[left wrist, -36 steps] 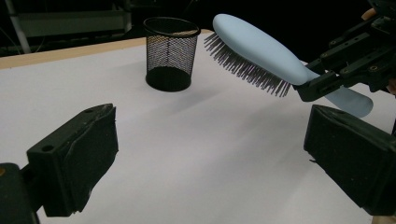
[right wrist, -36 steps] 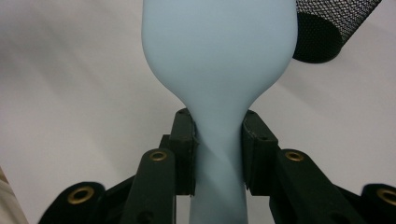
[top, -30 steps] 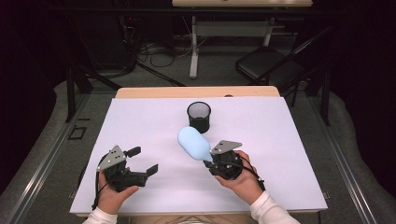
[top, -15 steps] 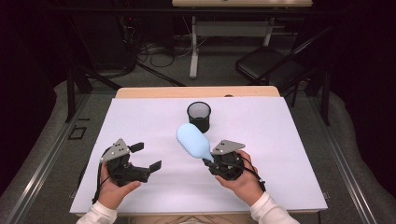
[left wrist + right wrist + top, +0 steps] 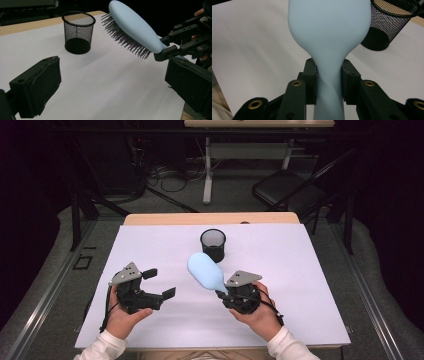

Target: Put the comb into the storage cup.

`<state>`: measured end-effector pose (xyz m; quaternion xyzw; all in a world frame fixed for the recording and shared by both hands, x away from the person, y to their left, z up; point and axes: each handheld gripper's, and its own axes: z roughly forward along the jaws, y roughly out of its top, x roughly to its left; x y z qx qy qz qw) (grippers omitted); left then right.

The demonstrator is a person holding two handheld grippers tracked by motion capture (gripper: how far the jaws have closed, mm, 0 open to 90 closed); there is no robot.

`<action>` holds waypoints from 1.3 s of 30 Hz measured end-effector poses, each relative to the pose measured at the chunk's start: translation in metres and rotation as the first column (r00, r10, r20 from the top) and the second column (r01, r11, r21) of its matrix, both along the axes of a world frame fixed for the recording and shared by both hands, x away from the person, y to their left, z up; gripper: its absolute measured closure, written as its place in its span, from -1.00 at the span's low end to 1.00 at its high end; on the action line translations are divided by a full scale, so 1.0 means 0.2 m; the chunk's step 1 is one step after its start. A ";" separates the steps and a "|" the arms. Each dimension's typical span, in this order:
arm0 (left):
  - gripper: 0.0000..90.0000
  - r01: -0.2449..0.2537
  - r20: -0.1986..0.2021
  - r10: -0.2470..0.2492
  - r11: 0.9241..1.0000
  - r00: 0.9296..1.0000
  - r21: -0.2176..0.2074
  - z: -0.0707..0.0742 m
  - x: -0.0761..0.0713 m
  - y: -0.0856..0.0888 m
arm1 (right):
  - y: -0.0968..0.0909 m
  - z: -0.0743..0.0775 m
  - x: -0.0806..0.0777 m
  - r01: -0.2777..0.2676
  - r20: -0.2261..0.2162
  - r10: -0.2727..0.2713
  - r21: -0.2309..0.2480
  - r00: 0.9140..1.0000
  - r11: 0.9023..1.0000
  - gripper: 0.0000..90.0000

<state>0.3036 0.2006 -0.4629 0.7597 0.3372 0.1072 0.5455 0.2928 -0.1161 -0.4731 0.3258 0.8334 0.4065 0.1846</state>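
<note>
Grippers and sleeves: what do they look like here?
Both are black two-jaw tools, each topped by a grey three-cornered plate: left claw, right claw. Brass-coloured rivets dot the right one's linkage. Black cables trail from both. The person wears white sleeves.

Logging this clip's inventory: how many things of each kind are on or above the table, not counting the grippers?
Hairbrush, light blue, held up by its handle: 1
Mesh cup, black, standing on the white sheet: 1
Total: 2
</note>
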 end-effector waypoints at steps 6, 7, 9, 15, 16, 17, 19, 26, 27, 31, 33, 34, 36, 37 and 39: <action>-0.99 0.000 -0.016 0.000 1.000 1.000 -0.009 0.03 0.02 -0.02 | 0.00 0.01 -0.01 0.001 0.010 -0.001 0.010 1.000 1.000 0.55; -0.99 0.000 -0.017 0.000 1.000 1.000 -0.006 0.04 0.02 -0.02 | 0.00 0.01 -0.01 0.002 0.009 -0.002 0.013 1.000 1.000 0.55; -0.99 -0.011 -0.013 0.011 1.000 1.000 0.000 0.05 0.02 -0.03 | 0.00 0.01 -0.01 0.002 0.013 -0.002 0.015 1.000 1.000 0.55; -0.99 -0.019 -0.029 0.019 1.000 0.999 -0.007 0.07 0.04 -0.04 | -0.01 0.02 -0.01 0.002 0.018 -0.002 0.021 1.000 1.000 0.55; -0.99 -0.020 -0.031 0.020 1.000 0.999 0.000 0.08 0.04 -0.04 | -0.01 0.02 -0.01 0.002 0.018 -0.002 0.020 1.000 1.000 0.54; -0.99 -0.022 -0.035 0.022 1.000 0.999 0.000 0.08 0.04 -0.04 | -0.01 0.02 -0.01 0.002 0.019 -0.002 0.020 1.000 1.000 0.55; -0.99 -0.018 -0.043 0.017 1.000 0.999 -0.006 0.09 0.05 -0.04 | -0.01 0.02 -0.02 0.002 0.019 -0.003 0.021 1.000 1.000 0.54; -0.99 -0.007 -0.056 0.007 1.000 0.998 -0.003 0.11 0.06 -0.06 | -0.01 0.02 -0.02 0.002 0.028 -0.003 0.028 1.000 1.000 0.55; -0.99 -0.007 -0.061 0.006 1.000 0.998 -0.007 0.11 0.06 -0.06 | -0.01 0.02 -0.02 0.002 0.029 -0.002 0.028 1.000 1.000 0.54; -0.99 -0.007 -0.060 0.007 1.000 0.998 -0.005 0.12 0.06 -0.07 | -0.01 0.02 -0.02 0.002 0.030 -0.003 0.032 1.000 0.999 0.54; -0.99 -0.013 -0.048 0.013 1.000 0.999 0.001 0.12 0.06 -0.07 | -0.01 0.02 -0.02 0.001 0.031 -0.002 0.032 1.000 1.000 0.55; -0.98 -0.012 -0.047 0.013 1.000 0.999 0.004 0.13 0.06 -0.08 | -0.01 0.02 -0.02 0.003 0.033 -0.004 0.032 0.999 0.999 0.54; -0.98 -0.009 -0.054 0.009 1.000 0.998 -0.003 0.13 0.07 -0.08 | -0.01 0.03 -0.03 0.005 0.035 -0.006 0.037 0.999 0.999 0.54; -0.98 -0.006 -0.055 0.006 1.000 0.998 -0.006 0.13 0.07 -0.09 | -0.01 0.03 -0.03 0.005 0.037 -0.007 0.038 0.999 0.999 0.54; -0.98 0.000 -0.063 -0.001 1.000 0.998 -0.015 0.13 0.08 -0.10 | -0.01 0.03 -0.03 0.007 0.040 -0.008 0.041 0.999 0.999 0.55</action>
